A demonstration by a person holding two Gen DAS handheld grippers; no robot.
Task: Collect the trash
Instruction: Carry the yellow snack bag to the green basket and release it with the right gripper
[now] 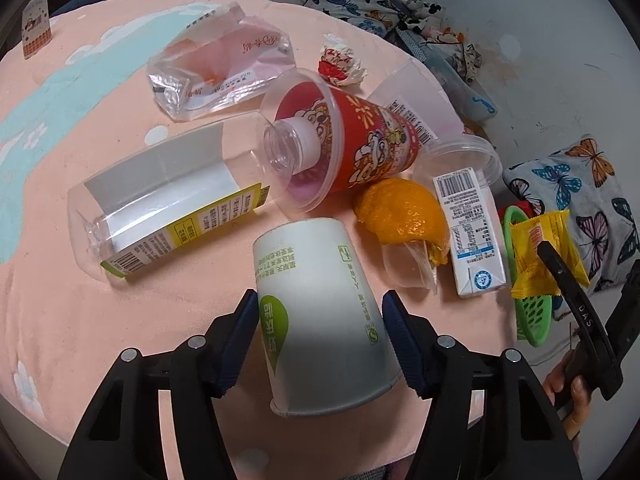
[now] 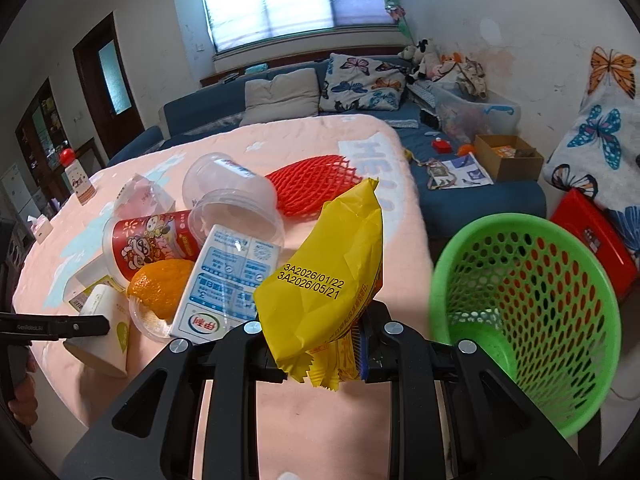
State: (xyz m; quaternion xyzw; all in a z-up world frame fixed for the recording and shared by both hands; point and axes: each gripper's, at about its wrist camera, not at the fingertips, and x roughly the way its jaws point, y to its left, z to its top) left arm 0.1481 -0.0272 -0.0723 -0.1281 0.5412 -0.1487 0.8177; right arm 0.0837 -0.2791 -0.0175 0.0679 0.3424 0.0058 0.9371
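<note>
My left gripper [image 1: 320,336] has its fingers on both sides of a white and green paper cup [image 1: 320,320] lying on the pink table; the pads touch its sides. My right gripper [image 2: 324,344] is shut on a yellow snack wrapper [image 2: 324,280], held up beside the green basket [image 2: 528,320] at the table's right edge. The wrapper [image 1: 548,256] and the basket [image 1: 532,316] also show in the left wrist view. The paper cup shows in the right wrist view [image 2: 104,332].
On the table lie a clear bottle [image 1: 160,204], a red printed cup [image 1: 360,140], orange peel [image 1: 404,212], a milk carton [image 1: 472,232], a plastic bag [image 1: 220,68], a crumpled wrapper [image 1: 340,60], a clear cup [image 2: 228,196] and red foam netting [image 2: 316,184]. A blue sofa [image 2: 460,192] stands behind.
</note>
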